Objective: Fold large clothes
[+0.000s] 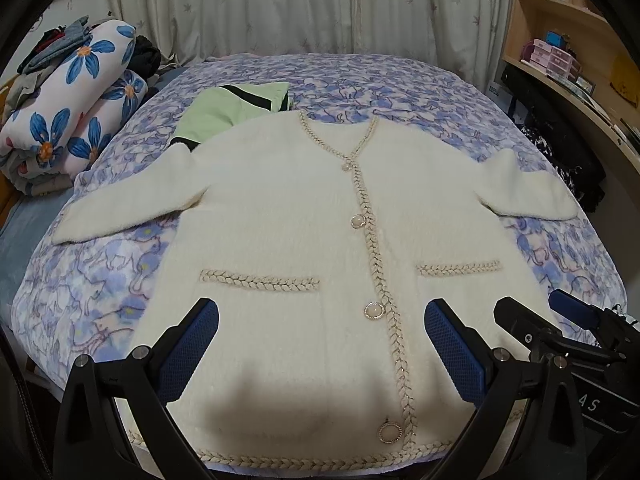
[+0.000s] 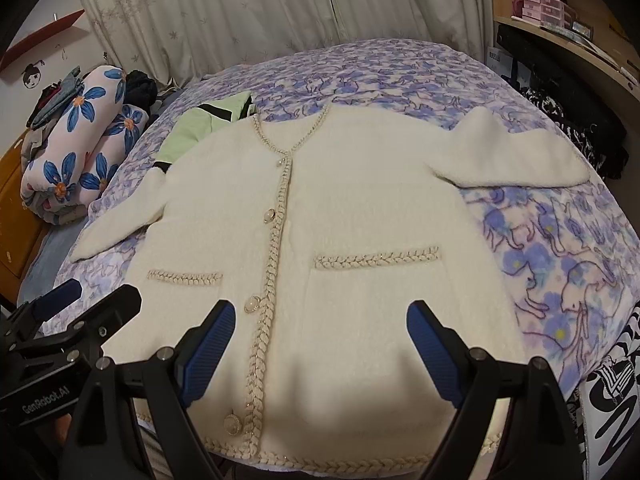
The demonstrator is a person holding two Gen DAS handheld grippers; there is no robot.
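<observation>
Left wrist view: the cardigan (image 1: 304, 216) was seen laid flat on the bed (image 1: 552, 256), buttoned, sleeves spread sideways, presumably so it could be folded.
Left tool (image 1: 320, 320): held above the hem, its jaws wide apart, nothing clamped.
Green garment (image 1: 224, 112): partly covered by the cardigan's shoulder.
Right wrist view: the right tool (image 2: 322, 320) was held over the right pocket (image 2: 376, 262), jaws apart and empty.
Step judged: folding not yet begun; a sleeve was likely to be taken first.

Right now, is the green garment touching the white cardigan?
Touching. In the left wrist view the white cardigan shoulder lies over the near edge of the green garment, with no bedspread visible between them; the right wrist view shows the same overlap.
</observation>
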